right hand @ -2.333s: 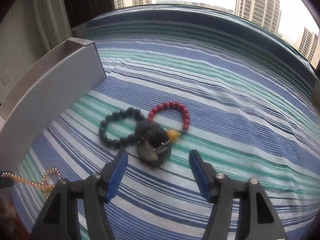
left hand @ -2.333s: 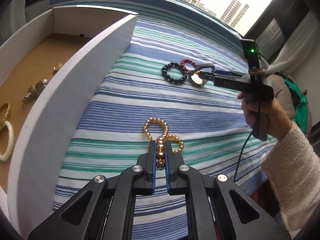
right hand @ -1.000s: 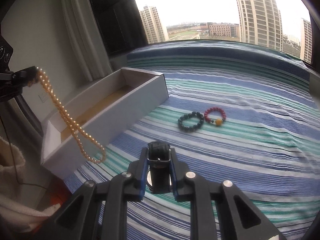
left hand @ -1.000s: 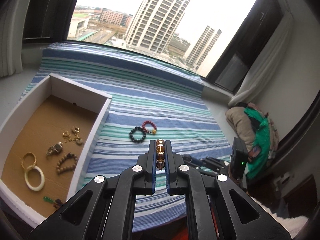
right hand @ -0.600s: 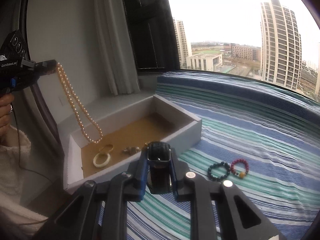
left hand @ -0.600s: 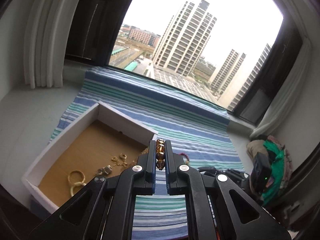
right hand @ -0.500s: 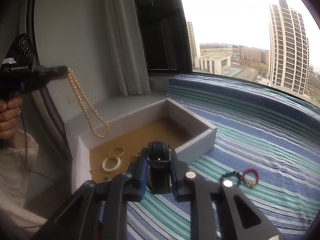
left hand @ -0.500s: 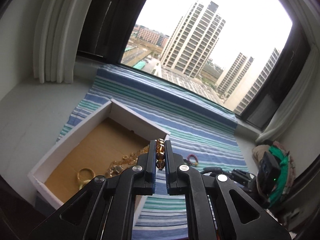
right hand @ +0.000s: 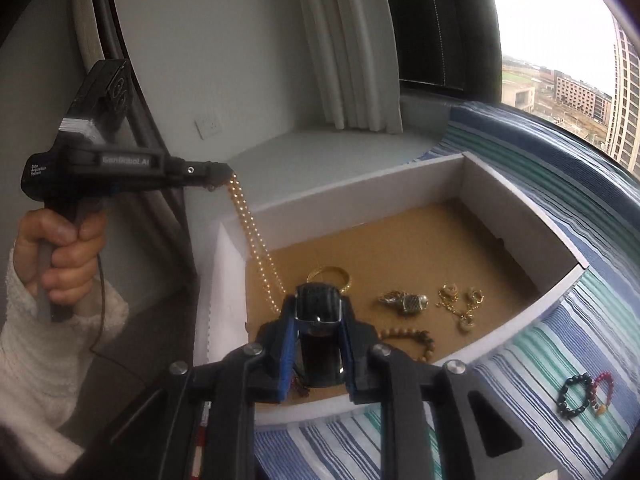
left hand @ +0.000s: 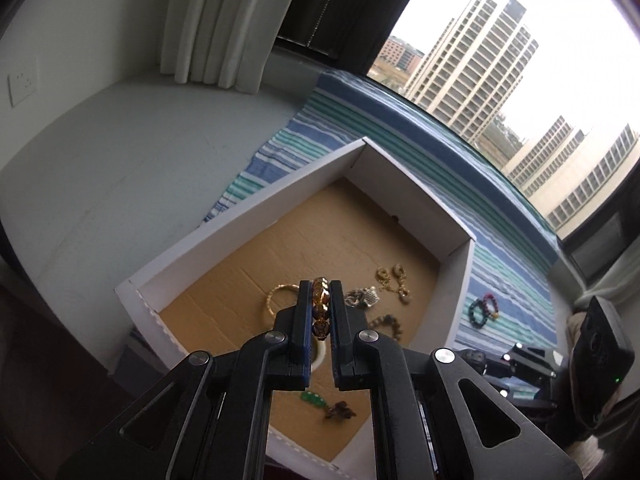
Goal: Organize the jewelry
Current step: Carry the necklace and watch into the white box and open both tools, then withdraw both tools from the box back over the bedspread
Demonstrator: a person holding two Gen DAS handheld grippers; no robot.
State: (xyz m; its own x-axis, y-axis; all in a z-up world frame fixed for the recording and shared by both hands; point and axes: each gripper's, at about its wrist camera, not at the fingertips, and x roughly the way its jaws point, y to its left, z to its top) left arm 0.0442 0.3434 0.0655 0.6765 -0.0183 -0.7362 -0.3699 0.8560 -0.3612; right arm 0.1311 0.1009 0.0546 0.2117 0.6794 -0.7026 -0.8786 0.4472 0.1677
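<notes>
My left gripper (left hand: pixel 320 312) is shut on a gold bead necklace (left hand: pixel 321 307) and holds it above the white box (left hand: pixel 248 216) with a brown floor. In the right wrist view the left gripper (right hand: pixel 218 174) shows at the left, and the necklace (right hand: pixel 256 248) hangs from it down into the box (right hand: pixel 360 196). My right gripper (right hand: pixel 318 340) is shut on a black watch (right hand: pixel 318 320) above the box's near wall. Inside lie a gold bangle (right hand: pixel 328 274), a metal charm (right hand: pixel 404 302), gold earrings (right hand: pixel 460 300) and a brown bead bracelet (right hand: pixel 408 338).
A black bead bracelet (right hand: pixel 574 396) and a red bead bracelet (right hand: pixel 602 392) lie on the striped cloth (right hand: pixel 560 340) right of the box. A white ledge (left hand: pixel 100 152), curtain and window stand behind. A green pendant (left hand: pixel 314 400) lies in the box's near corner.
Both grippers rose from the cloth with their pieces and swung left over the box. The necklace now hangs into the box.
</notes>
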